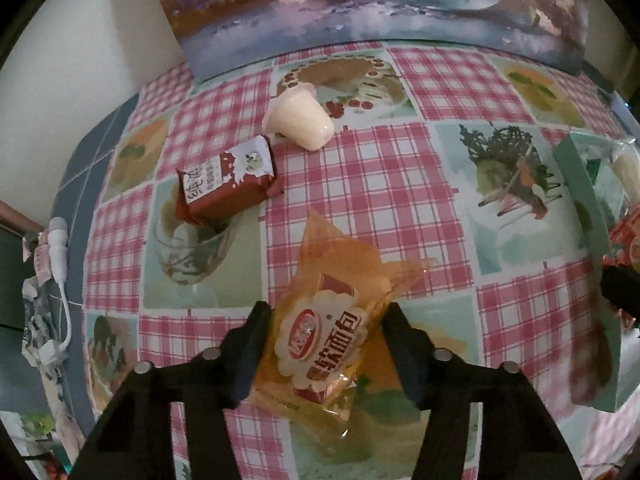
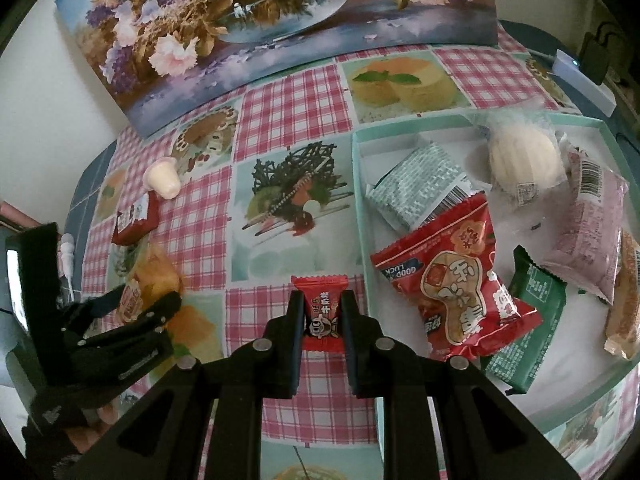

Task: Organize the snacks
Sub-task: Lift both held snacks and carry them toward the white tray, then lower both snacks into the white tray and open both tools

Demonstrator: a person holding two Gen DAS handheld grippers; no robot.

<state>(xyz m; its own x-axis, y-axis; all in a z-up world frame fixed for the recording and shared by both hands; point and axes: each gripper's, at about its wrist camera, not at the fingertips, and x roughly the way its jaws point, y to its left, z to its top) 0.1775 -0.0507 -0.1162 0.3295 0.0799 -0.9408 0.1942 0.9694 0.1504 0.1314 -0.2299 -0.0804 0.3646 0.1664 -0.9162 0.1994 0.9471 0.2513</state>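
Right wrist view: right tongs (image 2: 322, 316) clamped on red candy (image 2: 322, 310) just left of tray (image 2: 360, 200) | advice: carry over rim, release inside | left tongs (image 1: 324, 344) half-wide, straddling orange bread packet (image 1: 324, 340) on bench (image 1: 360, 184), contact unclear | farther: brown packet (image 1: 224, 184), jelly cup (image 1: 300, 120) loose

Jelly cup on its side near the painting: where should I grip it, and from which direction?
Come from above and close across the tapered body of the jelly cup, just below its flared rim. It lies tipped over, so the rounded sides are exposed, and the rim should help stop it slipping out.
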